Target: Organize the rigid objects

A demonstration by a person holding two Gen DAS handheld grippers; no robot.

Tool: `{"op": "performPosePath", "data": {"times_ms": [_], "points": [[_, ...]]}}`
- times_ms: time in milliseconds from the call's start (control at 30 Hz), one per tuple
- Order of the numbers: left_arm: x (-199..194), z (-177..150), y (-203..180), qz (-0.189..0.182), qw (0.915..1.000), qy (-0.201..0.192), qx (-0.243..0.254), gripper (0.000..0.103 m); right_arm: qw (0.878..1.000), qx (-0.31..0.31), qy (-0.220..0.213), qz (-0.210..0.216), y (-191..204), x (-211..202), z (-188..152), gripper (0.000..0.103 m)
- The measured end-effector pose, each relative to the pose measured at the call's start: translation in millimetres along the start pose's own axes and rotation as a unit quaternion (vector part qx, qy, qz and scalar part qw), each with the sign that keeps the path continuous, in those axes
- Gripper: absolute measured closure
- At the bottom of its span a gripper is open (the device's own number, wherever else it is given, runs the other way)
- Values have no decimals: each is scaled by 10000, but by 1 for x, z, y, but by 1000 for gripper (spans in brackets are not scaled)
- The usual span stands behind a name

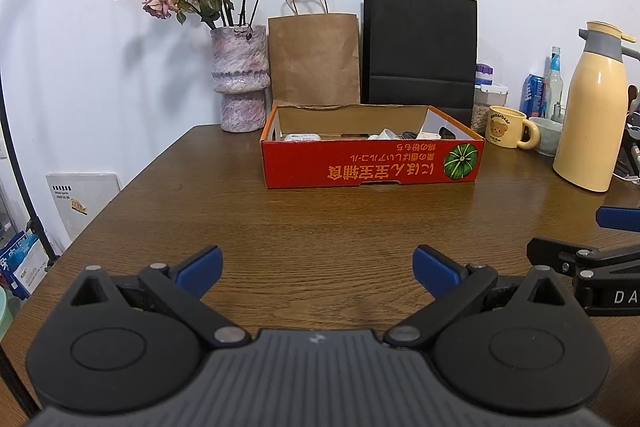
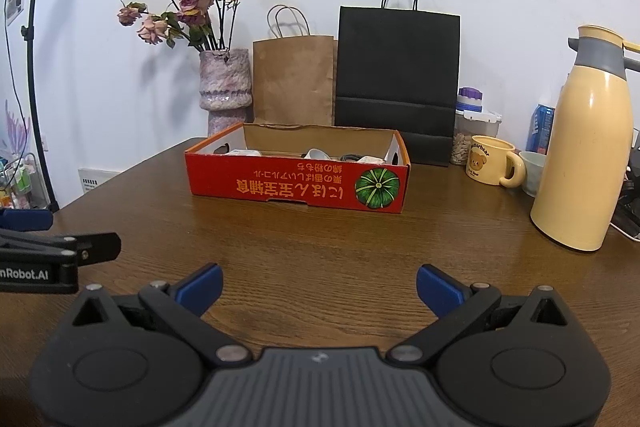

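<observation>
A red cardboard box (image 1: pixel 372 163) with a pumpkin picture stands on the wooden table (image 1: pixel 320 227), also in the right wrist view (image 2: pixel 298 183). Inside it lie several small white and black items (image 1: pixel 384 135), mostly hidden by its front wall. My left gripper (image 1: pixel 318 269) is open and empty, low over the table in front of the box. My right gripper (image 2: pixel 318 287) is open and empty too, beside the left one. Each gripper's side shows at the edge of the other's view.
At the back stand a vase of dried roses (image 1: pixel 242 79), a brown paper bag (image 1: pixel 314 57) and a black paper bag (image 1: pixel 420 47). To the right are a bear mug (image 2: pixel 492 161), a cream thermos jug (image 2: pixel 584 163), a jar, a can and a bowl.
</observation>
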State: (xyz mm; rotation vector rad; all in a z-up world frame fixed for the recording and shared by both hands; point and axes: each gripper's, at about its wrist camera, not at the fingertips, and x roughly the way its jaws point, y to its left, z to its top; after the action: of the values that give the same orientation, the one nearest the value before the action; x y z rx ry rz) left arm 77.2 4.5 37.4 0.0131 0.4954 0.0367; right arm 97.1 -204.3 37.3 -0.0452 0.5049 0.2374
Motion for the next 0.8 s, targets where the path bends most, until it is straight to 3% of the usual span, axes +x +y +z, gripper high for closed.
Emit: {"op": "performPosePath", "data": {"times_ms": [800], "points": [[-1,0,-1,-15,10000,-18,-7,0,10000,-11,-19,6,0,-2,3,0]]}}
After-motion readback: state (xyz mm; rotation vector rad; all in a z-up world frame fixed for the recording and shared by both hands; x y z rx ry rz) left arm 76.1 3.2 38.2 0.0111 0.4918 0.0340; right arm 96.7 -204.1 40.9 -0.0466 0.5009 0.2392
